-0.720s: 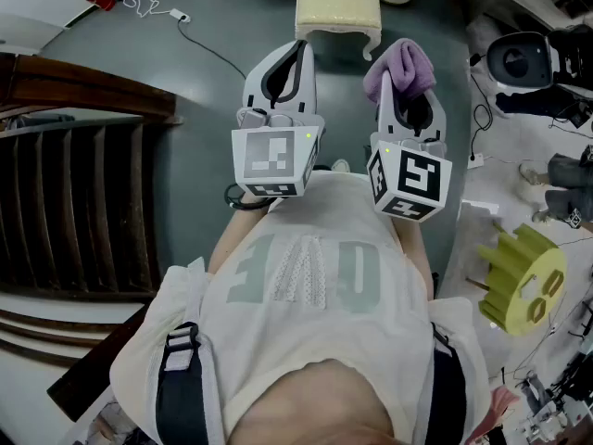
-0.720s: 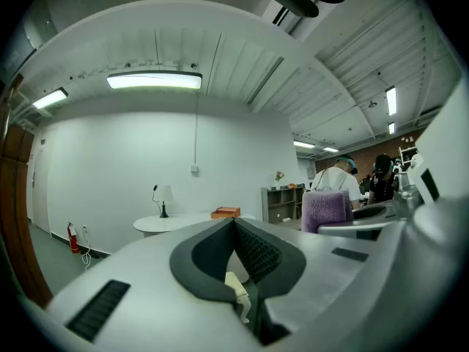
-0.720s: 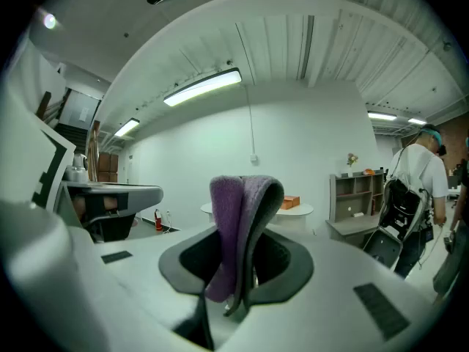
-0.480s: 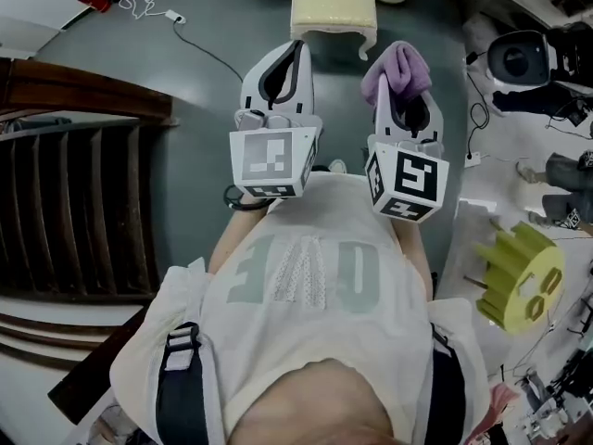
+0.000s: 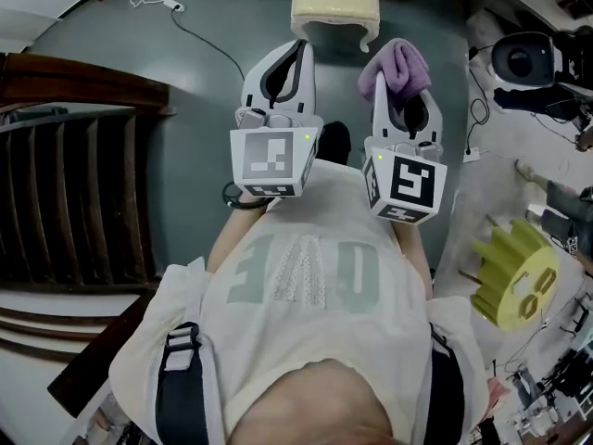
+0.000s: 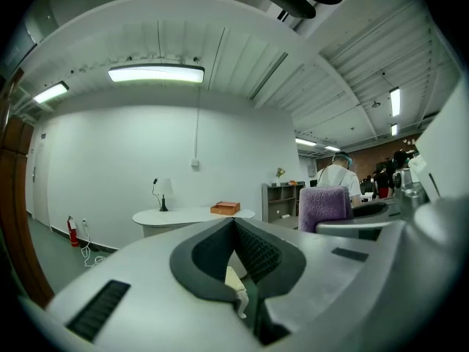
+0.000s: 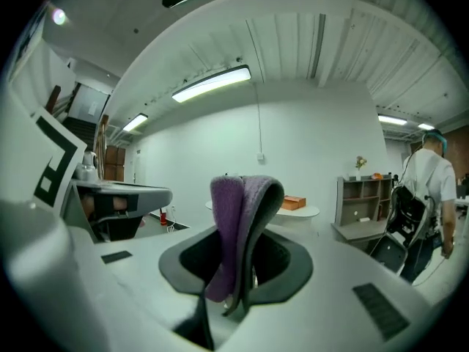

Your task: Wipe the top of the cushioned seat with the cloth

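The cushioned seat (image 5: 334,3), a small stool with a pale yellow pad and cream legs, stands on the grey floor at the top middle of the head view. My right gripper (image 5: 397,72) is shut on a folded purple cloth (image 5: 397,67), held in the air just to the near right of the seat; in the right gripper view the cloth (image 7: 238,229) hangs pinched between the jaws. My left gripper (image 5: 298,49) is shut with nothing in it, just short of the seat, and its own view shows the cloth (image 6: 322,204) to the right.
A dark wooden staircase rail (image 5: 83,184) fills the left. Cluttered gear and a yellow round part (image 5: 514,281) lie to the right. A cable (image 5: 199,40) trails over the floor to the far left of the seat. A person (image 6: 342,176) stands far off.
Both grippers have edged slightly forward and left toward the seat, the right one still holding the cloth. The seat sits a little higher in the head view.
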`<state>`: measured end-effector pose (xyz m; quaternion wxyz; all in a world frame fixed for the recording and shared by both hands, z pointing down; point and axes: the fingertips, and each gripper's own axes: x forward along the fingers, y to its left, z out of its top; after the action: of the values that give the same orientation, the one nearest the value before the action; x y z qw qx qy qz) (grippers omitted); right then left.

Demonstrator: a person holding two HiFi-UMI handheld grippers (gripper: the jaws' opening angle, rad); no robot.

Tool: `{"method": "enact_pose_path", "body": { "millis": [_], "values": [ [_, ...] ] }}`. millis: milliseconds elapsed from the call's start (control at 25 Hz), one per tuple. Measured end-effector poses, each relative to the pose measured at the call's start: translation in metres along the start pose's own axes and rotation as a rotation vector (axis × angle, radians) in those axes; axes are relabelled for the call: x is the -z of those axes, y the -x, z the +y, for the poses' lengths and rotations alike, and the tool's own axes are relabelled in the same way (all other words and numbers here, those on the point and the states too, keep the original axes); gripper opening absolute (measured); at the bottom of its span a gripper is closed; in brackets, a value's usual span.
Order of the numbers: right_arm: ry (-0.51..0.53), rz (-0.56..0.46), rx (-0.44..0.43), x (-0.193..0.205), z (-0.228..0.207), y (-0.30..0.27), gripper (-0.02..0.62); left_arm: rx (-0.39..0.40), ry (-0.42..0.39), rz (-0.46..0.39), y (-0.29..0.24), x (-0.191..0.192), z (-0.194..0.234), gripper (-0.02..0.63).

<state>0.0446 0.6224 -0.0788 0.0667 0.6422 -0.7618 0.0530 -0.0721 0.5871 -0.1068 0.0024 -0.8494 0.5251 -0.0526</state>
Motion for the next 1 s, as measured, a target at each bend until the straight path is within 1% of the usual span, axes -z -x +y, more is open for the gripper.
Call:
{"method": "enact_pose_path", "body": {
  "millis": [80, 200, 320, 520, 640, 800, 1000],
  "values": [
    [-0.027, 0.002, -0.015, 0.002, -0.001, -0.001, 0.095, -0.011, 0.006, 0.021, 0.000, 0.006, 0.002, 0.006],
    [-0.035, 0.019, -0.024, 0.006, -0.003, -0.004, 0.095, -0.014, 0.012, 0.035, -0.003, 0.008, 0.004, 0.006],
    [-0.048, 0.031, -0.054, 0.009, -0.002, -0.031, 0.095, -0.016, 0.018, 0.037, -0.025, 0.013, 0.016, 0.006],
    [-0.039, 0.027, -0.061, 0.006, -0.011, -0.097, 0.095, -0.003, 0.020, 0.026, -0.088, 0.019, 0.047, 0.006],
    [-0.010, 0.018, -0.041, -0.004, -0.015, -0.133, 0.095, 0.003, 0.028, 0.006, -0.125, 0.012, 0.068, 0.006],
    [0.002, 0.008, -0.016, -0.015, -0.027, -0.198, 0.095, 0.021, 0.018, -0.017, -0.190, 0.006, 0.100, 0.006],
    [0.016, 0.029, 0.018, -0.038, -0.046, -0.286, 0.095, 0.050, 0.032, -0.018, -0.272, -0.003, 0.144, 0.006]
  ]
}}
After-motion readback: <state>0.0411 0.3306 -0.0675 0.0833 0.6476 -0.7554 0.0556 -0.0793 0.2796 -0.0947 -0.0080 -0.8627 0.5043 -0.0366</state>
